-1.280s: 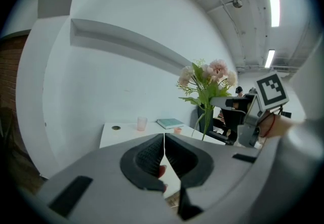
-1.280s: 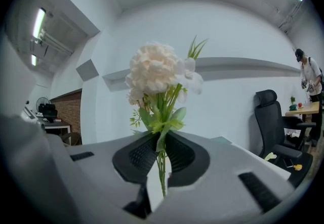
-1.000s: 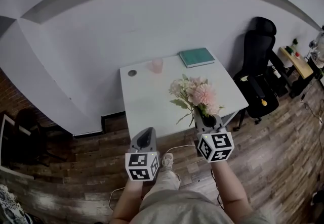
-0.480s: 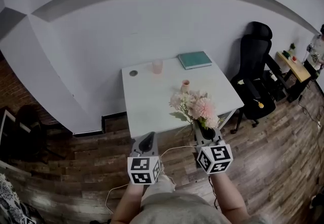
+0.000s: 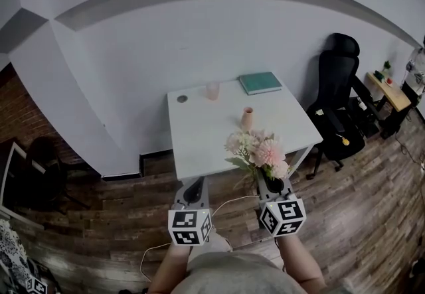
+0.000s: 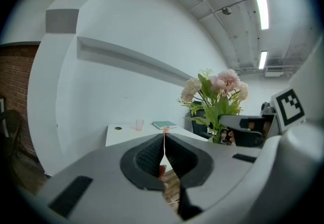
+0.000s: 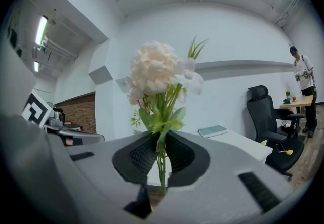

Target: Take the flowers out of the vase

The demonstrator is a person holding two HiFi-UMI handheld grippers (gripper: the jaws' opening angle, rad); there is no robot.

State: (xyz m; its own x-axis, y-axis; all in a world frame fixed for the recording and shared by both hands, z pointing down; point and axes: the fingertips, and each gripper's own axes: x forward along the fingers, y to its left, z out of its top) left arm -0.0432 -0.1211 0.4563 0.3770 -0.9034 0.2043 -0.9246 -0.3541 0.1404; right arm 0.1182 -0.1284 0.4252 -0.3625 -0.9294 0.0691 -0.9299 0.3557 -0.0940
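Note:
A bunch of pink and cream flowers (image 5: 259, 151) with green stems stands upright in my right gripper (image 5: 271, 184), which is shut on the stems (image 7: 161, 153) in front of the white table's near edge. The blooms (image 7: 154, 69) rise above the jaws in the right gripper view. The small pink vase (image 5: 247, 117) stands empty on the white table (image 5: 199, 140), well beyond the flowers. My left gripper (image 5: 193, 188) is shut with nothing in it, held to the left of the right one; its view shows the flowers (image 6: 216, 91) at the right.
A pink cup (image 5: 212, 91), a teal book (image 5: 260, 82) and a small round object (image 5: 182, 98) lie at the table's far side. A black office chair (image 5: 339, 103) stands to the right. A person (image 7: 302, 79) stands at a desk far right. Wooden floor lies below.
Both grippers have drawn back from the table toward me, the right one carrying the flowers. The pink vase, hidden behind the blooms a second ago, now stands uncovered on the table.

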